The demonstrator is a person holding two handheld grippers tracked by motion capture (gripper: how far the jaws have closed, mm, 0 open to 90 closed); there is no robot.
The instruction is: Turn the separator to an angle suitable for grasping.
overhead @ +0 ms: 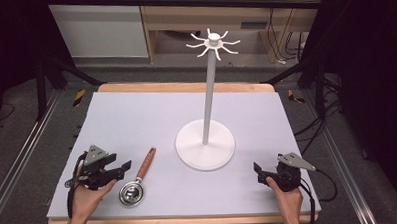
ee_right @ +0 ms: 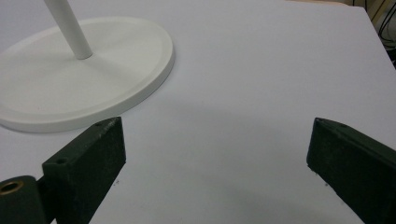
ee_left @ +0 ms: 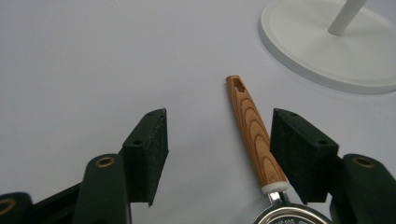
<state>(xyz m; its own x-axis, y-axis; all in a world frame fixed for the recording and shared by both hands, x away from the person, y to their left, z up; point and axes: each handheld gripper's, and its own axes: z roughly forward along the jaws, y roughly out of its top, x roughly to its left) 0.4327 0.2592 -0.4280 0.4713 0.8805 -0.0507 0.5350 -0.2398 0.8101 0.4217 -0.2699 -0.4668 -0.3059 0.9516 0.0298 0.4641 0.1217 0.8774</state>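
Left of the two, one hand-held gripper lay low over the table at its near left corner, its jaws spread wide and holding nothing. In the left gripper view, the same hand-held gripper had its jaws apart with the strainer's wooden handle lying between them, closer to the jaw on the right of that view, though whether it touched that jaw I could not tell. The strainer lay flat on the table, its round metal bowl toward the near edge and its handle pointing away and slightly right, toward the white stand. A slot was cut through the far tip of the handle.

The right hand-held gripper sat at the near right of the table, held in the person's right hand, well apart from the strainer. In the right gripper view its jaws stood wide apart over bare table, gripping nothing, with the stand's round base just ahead on the left.

The stand stood upright near the middle of the table, a thin pole rising from its base to a crown of curved hooks.
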